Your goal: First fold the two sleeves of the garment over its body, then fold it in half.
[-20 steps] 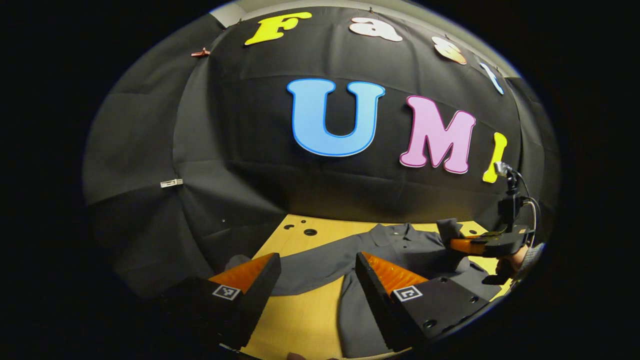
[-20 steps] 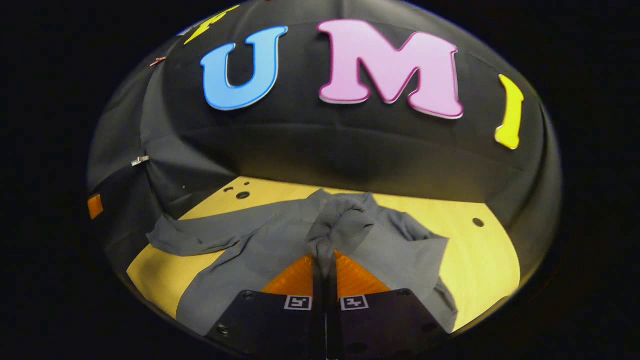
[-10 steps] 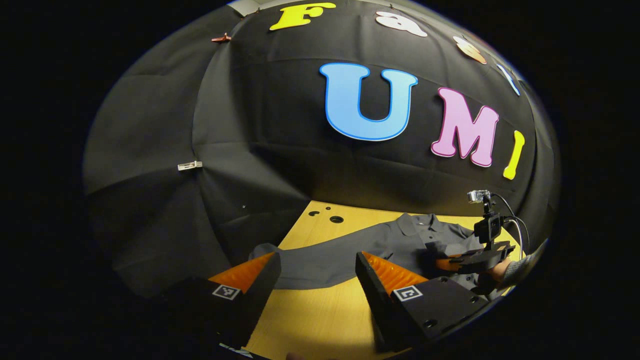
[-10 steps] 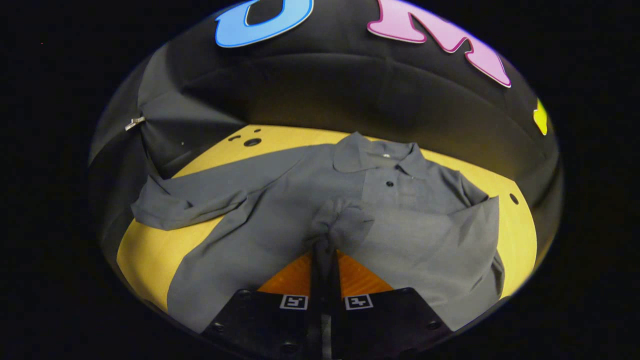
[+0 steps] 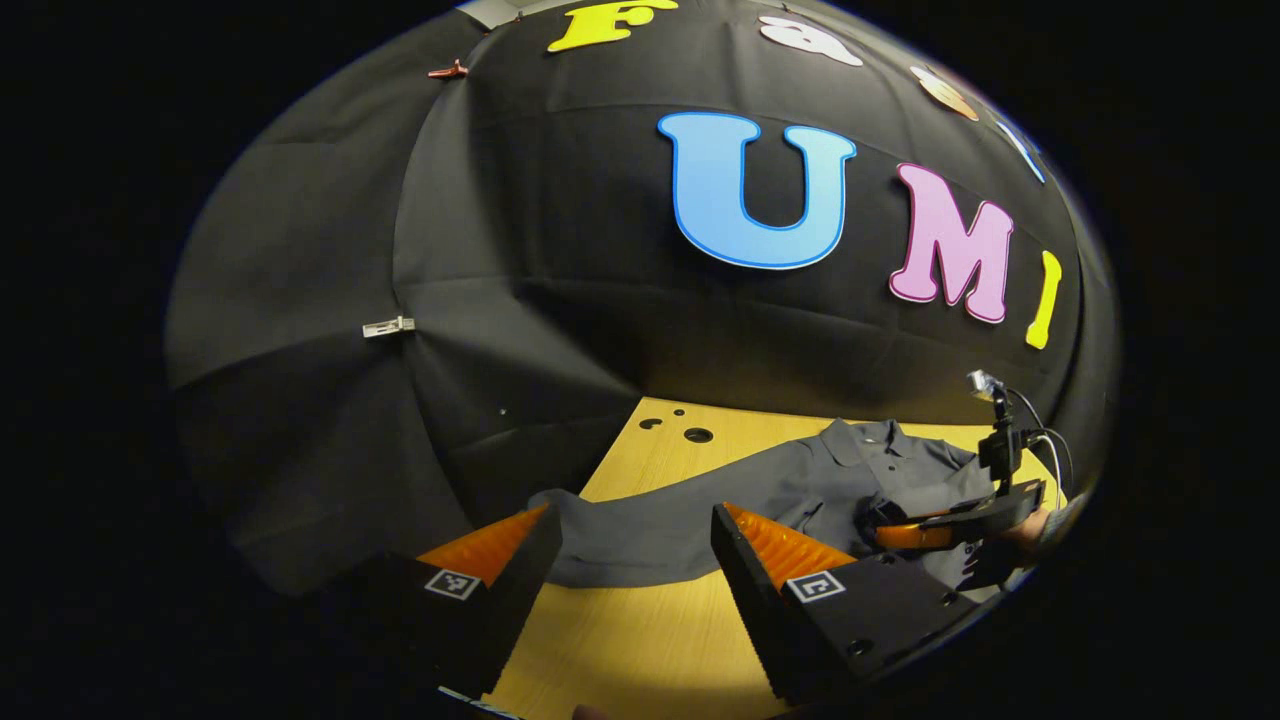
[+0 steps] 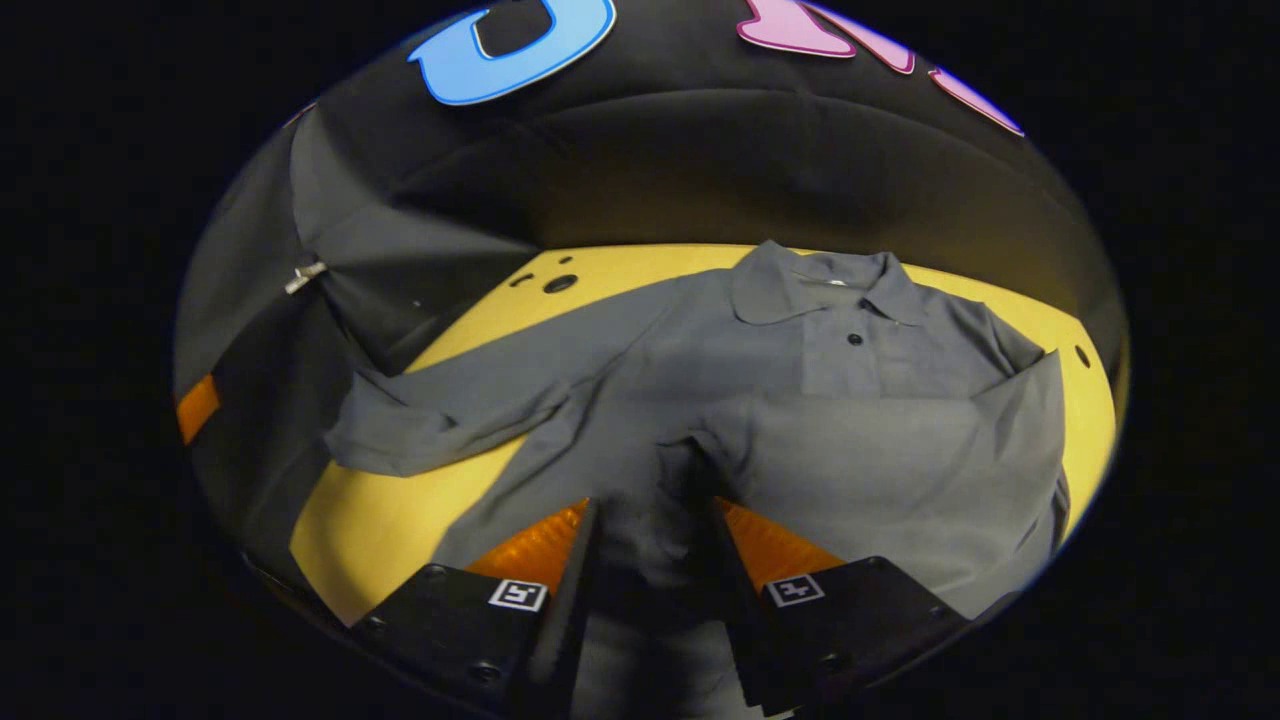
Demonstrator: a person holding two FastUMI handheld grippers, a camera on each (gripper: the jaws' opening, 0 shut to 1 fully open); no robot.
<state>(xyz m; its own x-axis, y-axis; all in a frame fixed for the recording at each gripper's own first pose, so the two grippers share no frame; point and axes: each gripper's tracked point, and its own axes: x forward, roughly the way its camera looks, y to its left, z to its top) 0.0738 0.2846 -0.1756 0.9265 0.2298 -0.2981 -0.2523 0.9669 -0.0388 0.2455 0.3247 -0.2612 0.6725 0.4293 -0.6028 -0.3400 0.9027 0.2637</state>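
Wooden table, black cloth wall behind. Grey collared shirt lying flat on it, collar toward wall; one sleeve folded over body, other sleeve stretched outward. Right gripper fingers apart over folded cuff. Left gripper spread wide, holding nothing

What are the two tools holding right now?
Nothing. The right tool is open over the folded sleeve cuff on the shirt; the left tool is open above the table.
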